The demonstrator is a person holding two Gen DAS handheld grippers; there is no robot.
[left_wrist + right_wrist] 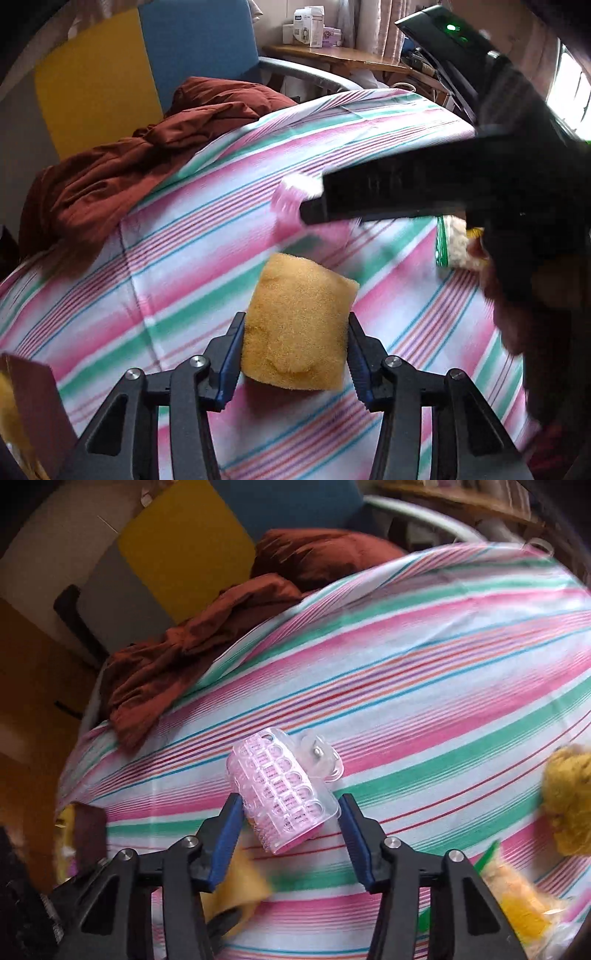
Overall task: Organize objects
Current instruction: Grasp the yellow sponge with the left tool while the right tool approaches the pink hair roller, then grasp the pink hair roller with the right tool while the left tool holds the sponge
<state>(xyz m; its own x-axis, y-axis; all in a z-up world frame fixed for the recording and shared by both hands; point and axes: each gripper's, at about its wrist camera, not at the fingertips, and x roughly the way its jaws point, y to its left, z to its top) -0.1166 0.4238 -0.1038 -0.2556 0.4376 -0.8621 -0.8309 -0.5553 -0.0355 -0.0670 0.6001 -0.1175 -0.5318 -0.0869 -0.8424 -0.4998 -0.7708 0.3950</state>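
My left gripper [295, 354] has its jaws pinching a yellow sponge [299, 325] from both sides, the pads pressed into its flanks. It is soft and porous, bulging a little between the pads, its far end resting on or just above the striped bedsheet [184, 258] — I cannot tell which. The risk here is squeeze: foam gives, so a grip this near one end could let the sponge sag or pivot out if I swing fast.

My right gripper [291, 823] straddles a pink hair roller [280, 786] in a clear plastic clip-on shell. The left pad touches it; on the right I see a sliver of gap, so I judge the jaws spread, not yet gripping. The roller lies tilted across the jaws on the sheet — closing on it skewed could make the slick, rounded shell twist or squirt forward. The two grippers work close together, so a collision is possible. A rust-brown blanket [177, 657] lies bunched well beyond.
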